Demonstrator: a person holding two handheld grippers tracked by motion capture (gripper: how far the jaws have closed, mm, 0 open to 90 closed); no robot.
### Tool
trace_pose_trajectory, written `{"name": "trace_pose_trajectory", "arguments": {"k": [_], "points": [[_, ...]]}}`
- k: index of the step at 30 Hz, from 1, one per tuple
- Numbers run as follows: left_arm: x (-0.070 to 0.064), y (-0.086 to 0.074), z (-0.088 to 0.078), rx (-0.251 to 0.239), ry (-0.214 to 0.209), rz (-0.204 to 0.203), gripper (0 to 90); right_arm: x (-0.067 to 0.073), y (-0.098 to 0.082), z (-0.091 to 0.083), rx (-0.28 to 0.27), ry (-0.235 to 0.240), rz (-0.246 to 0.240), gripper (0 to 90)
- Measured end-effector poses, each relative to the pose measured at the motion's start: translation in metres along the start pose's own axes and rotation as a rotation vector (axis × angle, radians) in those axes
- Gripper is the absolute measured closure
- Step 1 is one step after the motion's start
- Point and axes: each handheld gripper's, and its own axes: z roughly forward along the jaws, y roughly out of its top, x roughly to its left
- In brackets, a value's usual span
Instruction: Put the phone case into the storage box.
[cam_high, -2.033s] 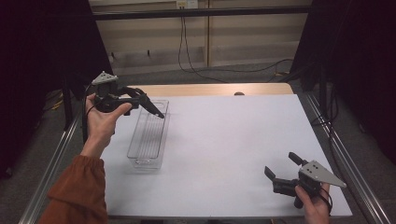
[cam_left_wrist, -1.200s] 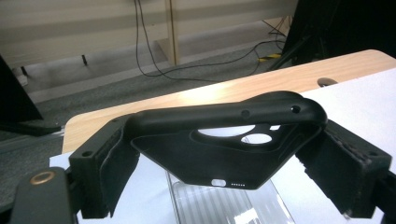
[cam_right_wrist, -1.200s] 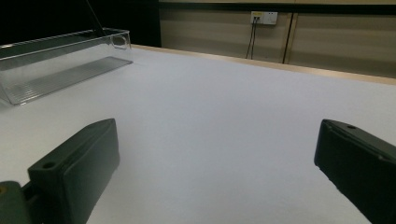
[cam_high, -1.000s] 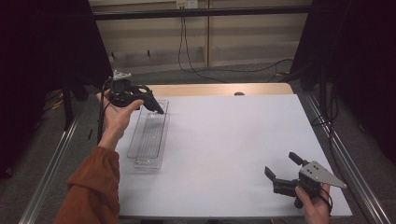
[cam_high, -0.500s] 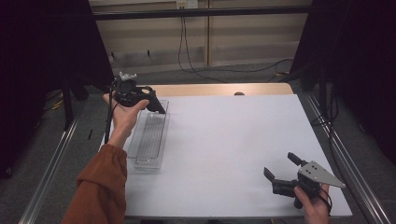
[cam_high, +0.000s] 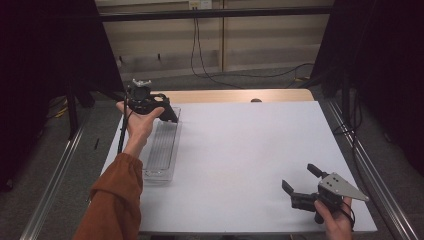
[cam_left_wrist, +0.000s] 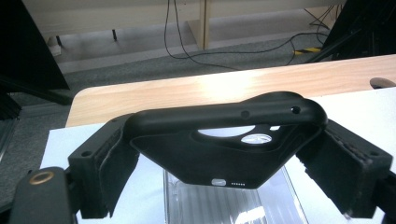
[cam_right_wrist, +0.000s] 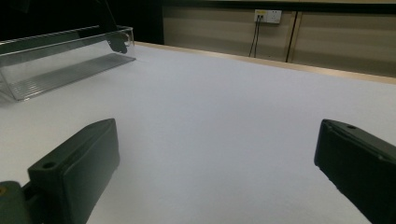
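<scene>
Overhead, phone case (cam_left_wrist: 224, 140) above tray's (cam_high: 162, 150) far edge.

White table (cam_high: 260, 150) with bare wood strip (cam_high: 235, 96) at far edge. Beyond: grey floor (cam_high: 210, 80), trailing black cables (cam_high: 200, 60), wall socket (cam_high: 199, 4). Black curtains (cam_high: 385, 65) on both sides.

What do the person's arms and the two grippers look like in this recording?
The left gripper is black, with a black cable trailing down from it. The right gripper is also black and carries a grey three-cornered plate on top. In the gripper views, its jaws are black blocks with small holes. The left arm wears a rust-orange sleeve.
</scene>
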Motion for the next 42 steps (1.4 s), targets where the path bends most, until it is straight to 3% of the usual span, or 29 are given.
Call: {"name": "trace_pose_trajectory", "arguments": {"k": [5,21,28,33,42], "points": [[0.000,-0.002,0.004,0.005,0.013,-0.010,13.9,0.000,0.000,0.000,0.000,0.001,-0.002,0.0],[-0.008,-0.005,0.013,-0.042,0.025,0.047,12.5,0.001,-0.001,0.001,0.013,0.003,-0.009,0.0],[-0.006,-0.002,0.015,-0.031,-0.007,0.067,12.4,0.001,-0.001,0.001,0.020,0.009,-0.012,0.0],[-0.004,-0.001,0.018,-0.031,-0.035,0.047,12.3,0.001,-0.001,0.002,0.022,0.009,-0.012,0.0],[-0.006,0.000,0.024,-0.033,-0.046,0.075,10.8,0.001,-0.001,0.001,0.022,0.014,-0.013,0.0]]}}
